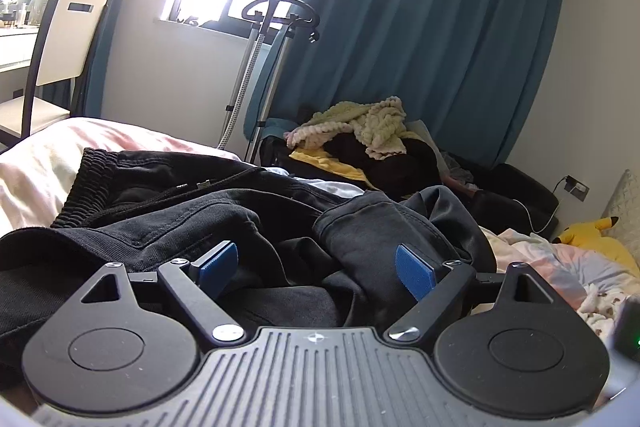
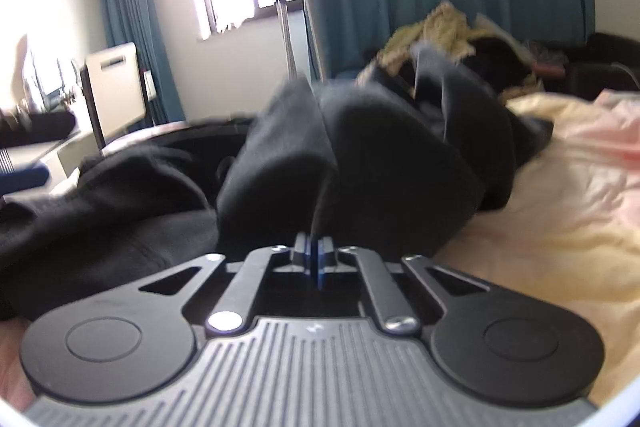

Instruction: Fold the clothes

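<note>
The trousers (image 1: 168,211) lie crumpled on the bed (image 1: 36,163), near. Far behind them sits a clothes pile (image 1: 360,131), with a steamer stand (image 1: 264,39) to its left. The chair (image 1: 60,43) stands far left, a plush toy (image 1: 592,239) right.

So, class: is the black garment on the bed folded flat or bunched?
Bunched: the black garment lies in rumpled heaps, with the right tool pinching a fold.

The black trousers (image 1: 168,211) were matt woven cloth with a ribbed elastic waistband. The left gripper (image 1: 316,267) was matt black plastic with rough blue pads (image 1: 414,273). The bedsheet (image 2: 560,195) looked soft, smooth cloth.
</note>
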`<action>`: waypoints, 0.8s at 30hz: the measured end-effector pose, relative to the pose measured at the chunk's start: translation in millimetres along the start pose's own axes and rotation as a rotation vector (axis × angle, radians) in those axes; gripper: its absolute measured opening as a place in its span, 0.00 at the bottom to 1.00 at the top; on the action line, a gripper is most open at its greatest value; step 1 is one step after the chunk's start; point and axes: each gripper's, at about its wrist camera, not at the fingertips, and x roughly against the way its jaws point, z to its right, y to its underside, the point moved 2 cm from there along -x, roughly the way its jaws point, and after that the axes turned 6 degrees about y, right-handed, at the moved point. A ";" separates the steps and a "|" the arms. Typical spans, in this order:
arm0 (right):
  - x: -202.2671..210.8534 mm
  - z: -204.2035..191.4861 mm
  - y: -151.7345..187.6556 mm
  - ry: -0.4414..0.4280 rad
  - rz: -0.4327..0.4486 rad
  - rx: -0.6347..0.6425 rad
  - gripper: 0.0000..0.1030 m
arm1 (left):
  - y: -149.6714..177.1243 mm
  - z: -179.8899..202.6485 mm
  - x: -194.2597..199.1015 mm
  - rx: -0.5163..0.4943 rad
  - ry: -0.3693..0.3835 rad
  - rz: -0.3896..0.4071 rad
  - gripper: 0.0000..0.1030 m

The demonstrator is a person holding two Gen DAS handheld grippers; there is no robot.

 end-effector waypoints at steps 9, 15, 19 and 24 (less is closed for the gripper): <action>77.6 80.2 -76.0 0.053 0.285 -0.203 0.02 | 3.1 5.8 0.0 -0.027 0.004 -0.004 0.86; 121.0 170.7 -115.3 0.197 0.404 -0.252 0.02 | 13.7 14.5 -5.9 -0.077 0.012 -0.040 0.86; 118.6 246.1 -99.6 0.396 0.377 -0.292 0.02 | 20.5 19.6 -10.3 -0.092 0.019 -0.064 0.86; 73.1 336.5 -17.5 0.641 0.038 -0.374 0.03 | 29.3 28.5 -18.6 -0.113 0.025 -0.108 0.86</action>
